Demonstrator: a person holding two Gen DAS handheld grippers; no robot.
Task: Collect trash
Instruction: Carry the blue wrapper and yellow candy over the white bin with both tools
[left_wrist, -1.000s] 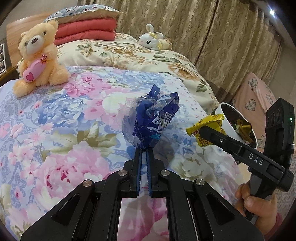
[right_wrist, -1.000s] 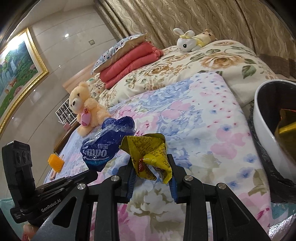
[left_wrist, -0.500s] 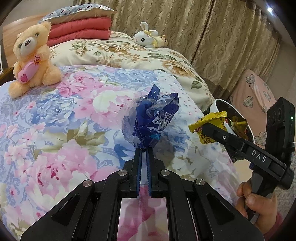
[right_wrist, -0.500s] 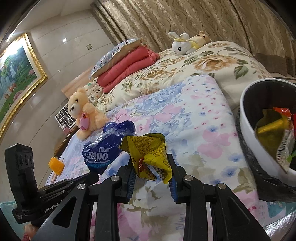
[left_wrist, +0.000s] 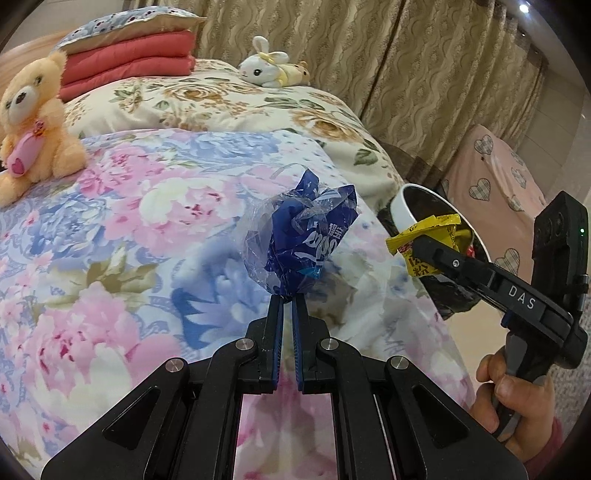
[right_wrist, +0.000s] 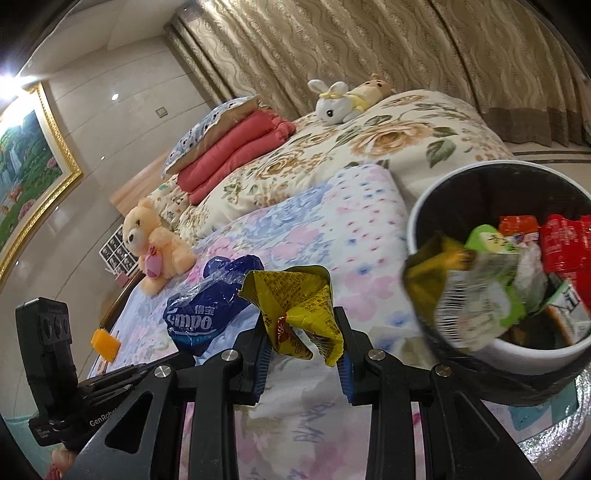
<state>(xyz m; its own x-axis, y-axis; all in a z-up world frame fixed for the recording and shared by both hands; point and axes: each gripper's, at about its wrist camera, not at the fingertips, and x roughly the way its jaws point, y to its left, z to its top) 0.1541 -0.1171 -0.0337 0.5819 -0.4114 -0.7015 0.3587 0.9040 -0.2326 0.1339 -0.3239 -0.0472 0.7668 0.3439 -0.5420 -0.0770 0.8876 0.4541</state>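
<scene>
Scene: a bedroom, with a person carrying two pieces of trash over a bed spread with a floral quilt.
Left tongs: pinched almost shut on the twisted tail of a crumpled blue plastic bag, held clear above the quilt.
Right tongs: narrowly parted and clamped on a crumpled yellow snack wrapper; a hand grips the handle at the near right.
What has changed: over the last second both tools have travelled right across the bed, and the white trash bin with its black liner, earlier cut off at the right edge of the right wrist view, now shows its whole mouth. In the left wrist view the yellow wrapper now overlaps the bin's rim.
What it means: the carry looks nearly over; the yellow wrapper seems next to drop, the blue bag after it.
Bin contents: red, green, orange and olive wrappers already lie inside.
Left behind: a small orange item sits on the far left of the quilt, possibly more trash.
Bystanders: a teddy bear and a rabbit plush rest farther up the bed.
Writing: "DAS" on the right tool's arm; "GenRobo", cut off, on the left tool; white lettering ending "mpo" plus Chinese characters on the blue bag; Chinese print on the yellow wrapper, too small to read.
</scene>
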